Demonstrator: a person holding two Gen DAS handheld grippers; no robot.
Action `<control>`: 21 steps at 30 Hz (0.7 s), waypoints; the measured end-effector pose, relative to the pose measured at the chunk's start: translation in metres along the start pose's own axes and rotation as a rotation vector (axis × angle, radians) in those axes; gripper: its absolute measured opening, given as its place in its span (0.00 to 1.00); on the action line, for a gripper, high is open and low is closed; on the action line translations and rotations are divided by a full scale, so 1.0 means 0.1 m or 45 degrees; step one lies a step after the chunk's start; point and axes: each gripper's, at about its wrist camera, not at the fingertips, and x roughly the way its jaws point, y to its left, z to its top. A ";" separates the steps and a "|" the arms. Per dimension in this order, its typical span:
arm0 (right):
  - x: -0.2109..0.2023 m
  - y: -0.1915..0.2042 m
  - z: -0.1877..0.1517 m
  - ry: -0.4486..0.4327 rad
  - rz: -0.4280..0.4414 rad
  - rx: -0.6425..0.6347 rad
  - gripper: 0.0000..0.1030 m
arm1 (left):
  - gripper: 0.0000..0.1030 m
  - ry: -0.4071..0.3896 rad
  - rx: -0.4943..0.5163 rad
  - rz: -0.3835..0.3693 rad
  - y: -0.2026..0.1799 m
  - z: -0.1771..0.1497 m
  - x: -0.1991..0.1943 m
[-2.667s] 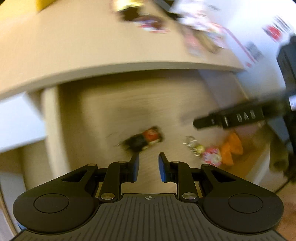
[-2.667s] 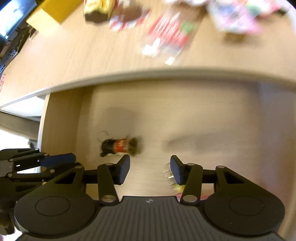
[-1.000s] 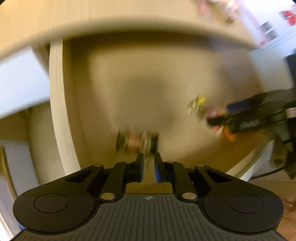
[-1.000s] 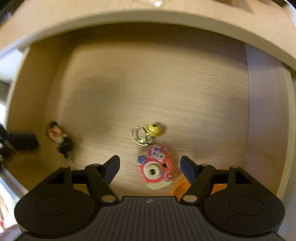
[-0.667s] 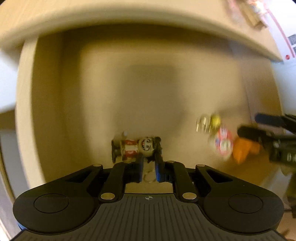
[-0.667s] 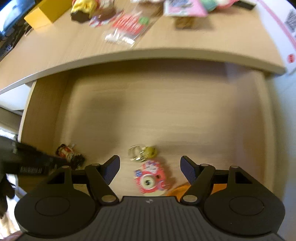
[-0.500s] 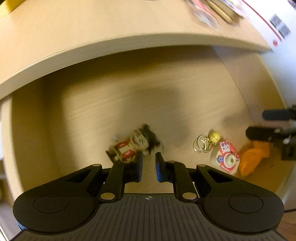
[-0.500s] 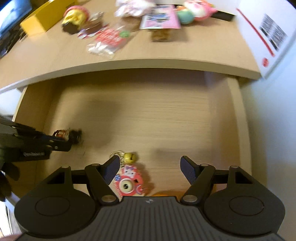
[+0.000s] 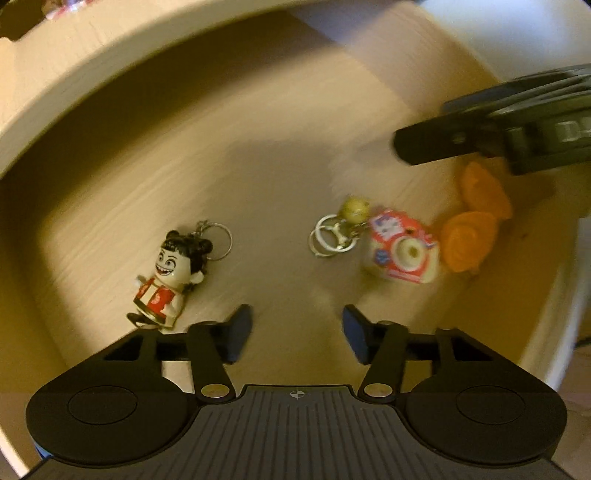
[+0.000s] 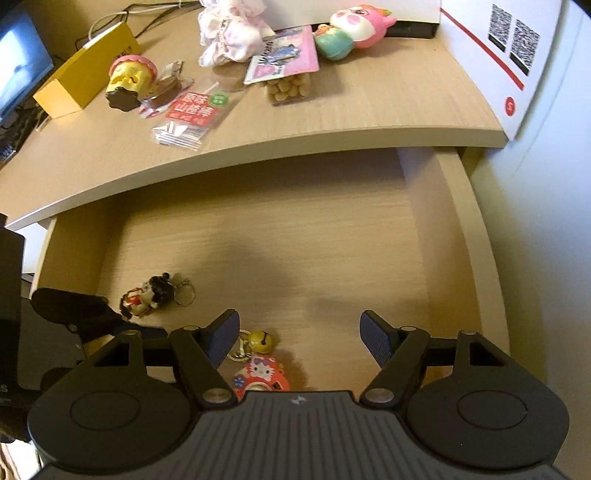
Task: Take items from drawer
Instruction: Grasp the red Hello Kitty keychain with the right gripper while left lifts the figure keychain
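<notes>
The wooden drawer (image 10: pixel 458 229) is pulled out under the desk. On its floor lies a small doll keychain (image 9: pixel 166 275) with black hair and a red outfit, also in the right wrist view (image 10: pixel 147 293). My left gripper (image 9: pixel 297 334) hovers just right of the doll, its jaws opening with nothing between them. A pink camera keychain (image 9: pixel 400 253) with a yellow bell (image 9: pixel 355 208) lies to the right, next to an orange item (image 9: pixel 469 240). My right gripper (image 10: pixel 297 339) is open above the pink camera keychain (image 10: pixel 260 374), nothing between its fingers.
The desk top (image 10: pixel 369 107) carries a yellow box (image 10: pixel 85 77), a yellow-and-pink toy (image 10: pixel 129 79), snack packets (image 10: pixel 192 114), a white plush (image 10: pixel 232 29) and a pink-green plush (image 10: pixel 354 27). A white carton (image 10: pixel 491 55) stands at the right.
My left gripper, nearly shut by the doll keychain a second ago, has spread its jaws wide and the doll lies free to its left. The right gripper rose and tilted toward the desk top.
</notes>
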 end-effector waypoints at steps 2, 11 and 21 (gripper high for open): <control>-0.02 0.01 0.01 -0.009 0.008 -0.019 0.71 | 0.53 -0.139 0.046 0.067 -0.02 -0.06 -0.25; 0.18 -0.08 0.07 0.072 0.038 -0.023 0.71 | 0.53 -0.145 0.082 0.269 0.36 0.06 -0.15; 0.28 0.14 0.05 0.261 0.101 -0.149 0.71 | 0.37 -0.113 -0.090 0.113 0.65 -0.03 -0.03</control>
